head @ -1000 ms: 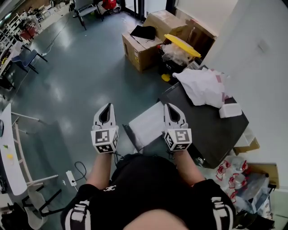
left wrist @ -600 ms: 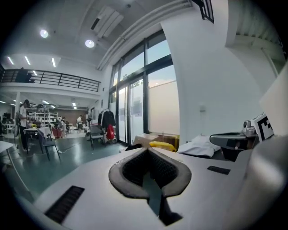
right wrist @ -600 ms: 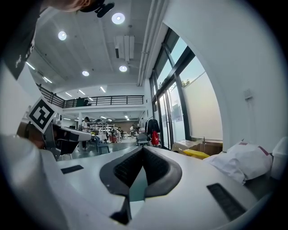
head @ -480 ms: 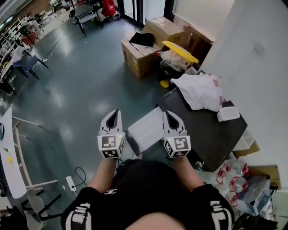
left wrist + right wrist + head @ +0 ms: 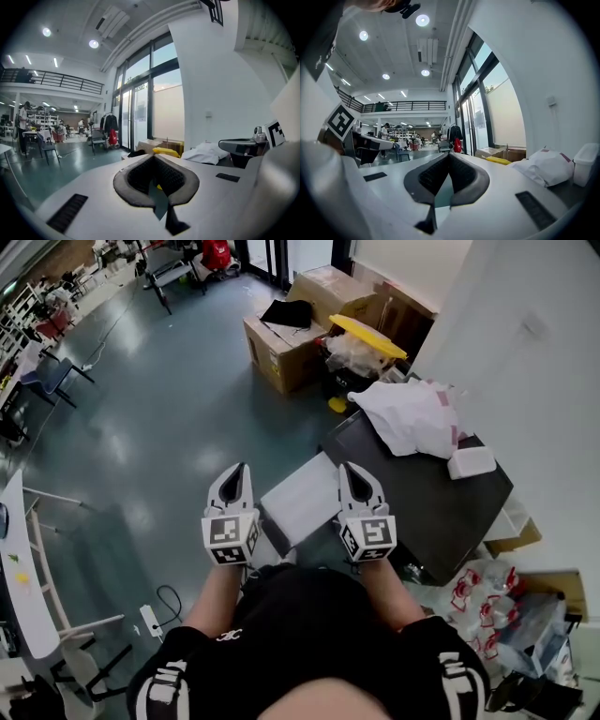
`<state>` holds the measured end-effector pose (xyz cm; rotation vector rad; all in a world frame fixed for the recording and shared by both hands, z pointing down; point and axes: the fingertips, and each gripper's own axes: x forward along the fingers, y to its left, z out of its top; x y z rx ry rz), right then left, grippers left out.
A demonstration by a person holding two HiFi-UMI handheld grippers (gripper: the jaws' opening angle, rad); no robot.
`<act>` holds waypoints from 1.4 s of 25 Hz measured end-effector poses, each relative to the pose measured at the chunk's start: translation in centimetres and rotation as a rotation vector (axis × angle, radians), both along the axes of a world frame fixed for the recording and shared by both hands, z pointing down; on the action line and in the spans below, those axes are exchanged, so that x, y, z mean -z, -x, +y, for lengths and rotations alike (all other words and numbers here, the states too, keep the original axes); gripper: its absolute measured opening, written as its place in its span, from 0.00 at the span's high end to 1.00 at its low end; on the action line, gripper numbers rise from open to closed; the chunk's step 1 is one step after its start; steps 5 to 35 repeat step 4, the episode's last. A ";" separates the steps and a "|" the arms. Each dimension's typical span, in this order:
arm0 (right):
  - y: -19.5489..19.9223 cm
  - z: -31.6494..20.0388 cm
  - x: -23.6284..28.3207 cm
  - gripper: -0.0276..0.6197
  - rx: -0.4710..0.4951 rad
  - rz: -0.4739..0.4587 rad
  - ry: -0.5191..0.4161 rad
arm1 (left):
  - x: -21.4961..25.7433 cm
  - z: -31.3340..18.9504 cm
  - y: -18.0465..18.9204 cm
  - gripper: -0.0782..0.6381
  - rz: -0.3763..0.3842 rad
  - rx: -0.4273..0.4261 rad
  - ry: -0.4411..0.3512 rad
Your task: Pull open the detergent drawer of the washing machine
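Note:
The washing machine (image 5: 441, 512) shows only its dark flat top, at the right of the head view. Its front and the detergent drawer are hidden from above. A white flat panel (image 5: 300, 498) juts out from its near-left side; I cannot tell what it is. My left gripper (image 5: 234, 471) is held level over the floor just left of that panel, jaws shut and empty (image 5: 152, 157). My right gripper (image 5: 348, 469) hovers at the machine's near corner, just right of the panel, also shut with nothing between its pads (image 5: 449, 154).
A pile of white cloth (image 5: 412, 413) and a small white box (image 5: 471, 462) lie on the machine's top. Cardboard boxes (image 5: 281, 343) and a yellow-lidded bin (image 5: 373, 336) stand beyond it. Bags (image 5: 487, 606) crowd the floor at right; a power strip (image 5: 150, 620) lies at lower left.
My left gripper has shifted right, closer to the white panel, and the right gripper has edged along with it. Both have stayed shut.

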<state>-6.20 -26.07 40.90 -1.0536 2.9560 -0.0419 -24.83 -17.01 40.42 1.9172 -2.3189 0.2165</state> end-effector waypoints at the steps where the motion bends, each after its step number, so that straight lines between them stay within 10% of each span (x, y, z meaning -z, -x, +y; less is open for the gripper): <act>1: -0.1 -0.1 0.0 0.95 -0.002 0.000 0.000 | -0.1 0.0 -0.1 0.89 0.002 0.000 0.001; 35: -0.5 -0.3 0.0 0.95 -0.006 0.000 -0.001 | -0.2 -0.2 -0.4 0.89 0.008 0.000 -0.003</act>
